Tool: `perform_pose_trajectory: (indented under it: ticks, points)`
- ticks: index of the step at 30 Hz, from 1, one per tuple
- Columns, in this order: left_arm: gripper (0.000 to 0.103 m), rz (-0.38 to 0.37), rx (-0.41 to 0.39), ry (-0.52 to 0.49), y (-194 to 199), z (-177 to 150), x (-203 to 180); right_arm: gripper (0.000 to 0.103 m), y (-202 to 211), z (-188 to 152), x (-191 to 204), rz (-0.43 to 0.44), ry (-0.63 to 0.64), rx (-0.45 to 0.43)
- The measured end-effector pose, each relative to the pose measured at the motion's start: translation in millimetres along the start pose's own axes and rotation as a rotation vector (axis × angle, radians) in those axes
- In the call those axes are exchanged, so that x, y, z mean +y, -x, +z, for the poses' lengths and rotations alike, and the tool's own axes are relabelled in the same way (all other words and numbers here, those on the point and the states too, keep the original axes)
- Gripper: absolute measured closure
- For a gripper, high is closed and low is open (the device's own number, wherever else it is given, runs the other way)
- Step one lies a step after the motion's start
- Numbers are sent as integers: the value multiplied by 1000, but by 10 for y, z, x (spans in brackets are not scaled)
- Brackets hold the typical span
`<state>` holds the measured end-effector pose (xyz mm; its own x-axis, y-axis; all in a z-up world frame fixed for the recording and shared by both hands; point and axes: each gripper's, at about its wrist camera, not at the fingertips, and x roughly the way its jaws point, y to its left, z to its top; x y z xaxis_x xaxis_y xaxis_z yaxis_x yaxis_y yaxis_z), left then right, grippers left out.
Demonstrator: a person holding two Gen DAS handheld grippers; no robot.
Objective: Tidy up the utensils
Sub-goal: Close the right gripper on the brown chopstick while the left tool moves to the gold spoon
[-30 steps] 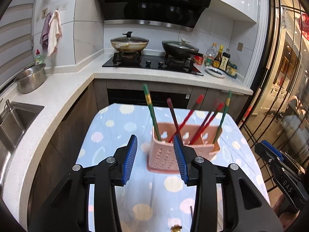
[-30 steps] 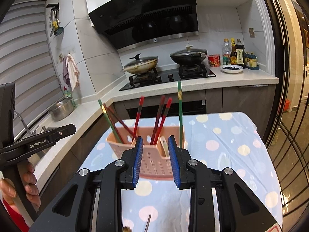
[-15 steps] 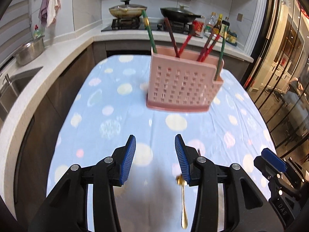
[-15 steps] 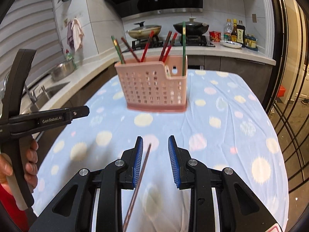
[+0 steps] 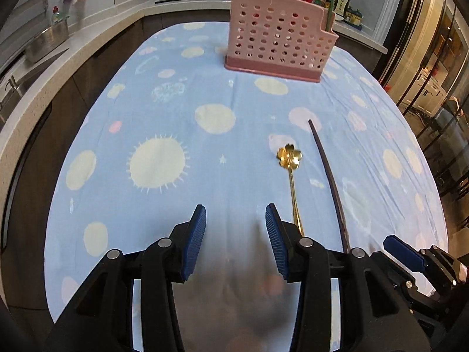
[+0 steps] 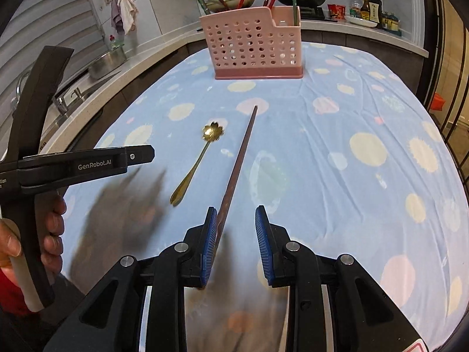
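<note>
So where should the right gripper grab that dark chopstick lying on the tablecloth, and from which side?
Probably from above, on the near part of the dark chopstick. It lies flat, pointing toward the pink holder, its near end already by the right gripper. Jaws should straddle the thin shaft crosswise, clear of the gold spoon.

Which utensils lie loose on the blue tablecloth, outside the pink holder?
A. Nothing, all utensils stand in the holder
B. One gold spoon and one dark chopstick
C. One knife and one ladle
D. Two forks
B: a gold spoon with a flower-shaped bowl lies beside a single dark chopstick on the tablecloth, in front of the pink holder.
</note>
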<state>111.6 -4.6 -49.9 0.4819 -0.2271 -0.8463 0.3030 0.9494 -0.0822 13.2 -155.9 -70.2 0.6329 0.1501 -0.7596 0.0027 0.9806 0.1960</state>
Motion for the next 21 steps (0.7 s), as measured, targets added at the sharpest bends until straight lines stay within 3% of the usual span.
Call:
perform_pose_trajectory:
  ticks: [8, 15, 19, 21]
  points:
    - [59, -12, 41, 8, -28, -323, 24, 76, -50, -256, 135, 22, 20, 49]
    - [58, -12, 38, -6, 19, -408, -16, 76, -59, -288, 180, 14, 38, 43]
    - [57, -18, 39, -11, 29, -425, -54, 85, -63, -317, 195, -22, 68, 32]
    - [57, -24, 39, -17, 34, -431, -83, 93, -57, -320, 166, -34, 65, 28]
